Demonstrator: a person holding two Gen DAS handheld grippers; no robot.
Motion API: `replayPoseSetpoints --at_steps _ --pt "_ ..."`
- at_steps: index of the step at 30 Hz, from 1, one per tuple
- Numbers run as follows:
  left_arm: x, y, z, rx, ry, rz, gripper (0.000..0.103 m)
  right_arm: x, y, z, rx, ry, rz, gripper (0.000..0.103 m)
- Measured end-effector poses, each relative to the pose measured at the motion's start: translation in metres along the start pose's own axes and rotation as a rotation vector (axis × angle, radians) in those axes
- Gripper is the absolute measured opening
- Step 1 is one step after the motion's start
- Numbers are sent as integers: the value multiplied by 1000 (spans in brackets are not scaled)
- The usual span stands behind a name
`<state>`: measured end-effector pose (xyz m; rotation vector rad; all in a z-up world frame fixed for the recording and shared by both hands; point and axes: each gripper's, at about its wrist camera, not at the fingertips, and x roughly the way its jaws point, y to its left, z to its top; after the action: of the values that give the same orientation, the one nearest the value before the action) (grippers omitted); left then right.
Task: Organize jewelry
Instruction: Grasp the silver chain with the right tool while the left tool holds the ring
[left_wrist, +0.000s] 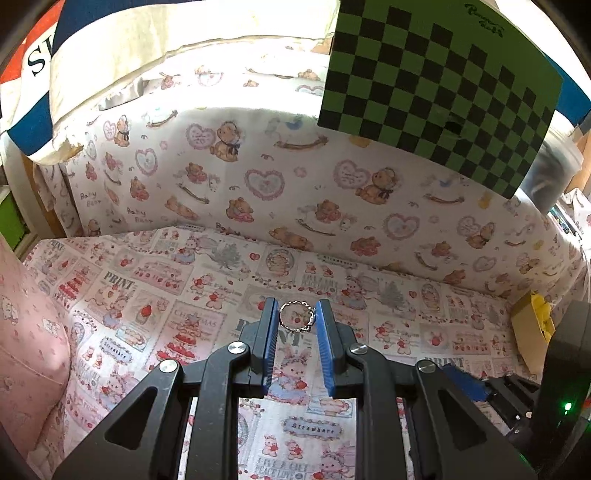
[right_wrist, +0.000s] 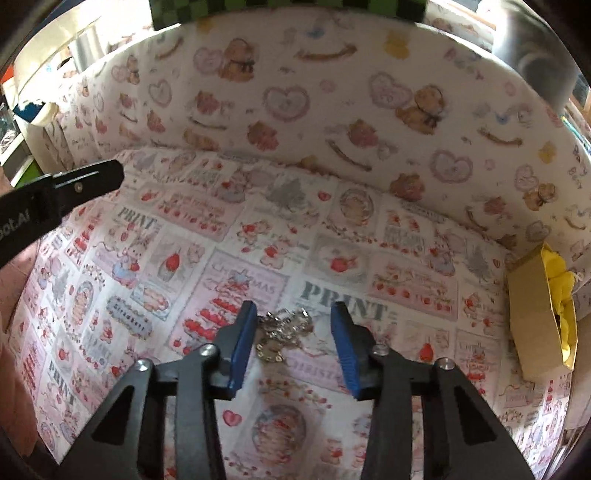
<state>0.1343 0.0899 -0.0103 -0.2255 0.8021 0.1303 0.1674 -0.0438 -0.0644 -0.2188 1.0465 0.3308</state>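
In the left wrist view a small silver ring (left_wrist: 296, 316) sits between the blue pads of my left gripper (left_wrist: 296, 314). The jaws stand close on both sides of it, and I cannot tell if they press on it. In the right wrist view my right gripper (right_wrist: 293, 319) is open, its pads wide apart around a heap of silver chain jewelry (right_wrist: 282, 330) lying on the printed cloth (right_wrist: 221, 229). The chain lies nearer the left pad (right_wrist: 242, 345). The left gripper's black body (right_wrist: 55, 192) shows at the far left of that view.
A cardboard box with yellow filling (right_wrist: 546, 310) stands at the right edge; it also shows in the left wrist view (left_wrist: 535, 325). A cloth-covered back wall (left_wrist: 295, 177) rises behind. A green checkered board (left_wrist: 436, 81) hangs above. A pink cushion (left_wrist: 29, 332) lies left.
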Motion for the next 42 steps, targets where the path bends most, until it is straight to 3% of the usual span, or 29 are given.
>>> replayPoseSetpoints --at_steps 2,8,13,19,24,25,27,28,29,34,38,39,40,42 --pt "0 0 0 0 3 -6 20 0 3 1 0 3 2 7" --pt "-3 -3 1 11 -6 -2 20 -13 -13 -8 38 -27 -6 4" --pt "-6 -1 3 -11 -8 -38 20 -45 -40 -20 62 -83 -7 3" --pt "-12 -5 3 6 -26 -40 20 -91 -59 -26 63 -177 -25 3" --pt "-13 -8 2 22 -34 -24 20 -115 -73 -25 65 -201 -4 3" --pt "-12 -8 2 21 -35 -22 20 -115 -74 -25 63 -192 6 4" --pt "-12 -6 2 14 -32 -25 20 -101 -69 -26 58 -157 9 18" --pt "-11 -5 3 10 -30 -27 20 -91 -64 -27 55 -142 6 32" --pt "-11 -4 3 7 -28 -29 20 -83 -60 -28 51 -129 4 34" --pt "-10 -3 3 5 -23 -30 20 -36 -46 -26 36 -8 3 34" --pt "-8 -3 3 9 -15 -31 20 -16 -43 -20 54 22 -8 29" --pt "-8 -3 3 8 -15 -33 20 -15 -42 -19 49 16 -9 24" --pt "-8 -3 2 7 -14 -34 20 -14 -40 -19 38 6 -16 10" --pt "-7 -3 2 8 -11 -35 20 -14 -37 -19 20 -2 -31 6"
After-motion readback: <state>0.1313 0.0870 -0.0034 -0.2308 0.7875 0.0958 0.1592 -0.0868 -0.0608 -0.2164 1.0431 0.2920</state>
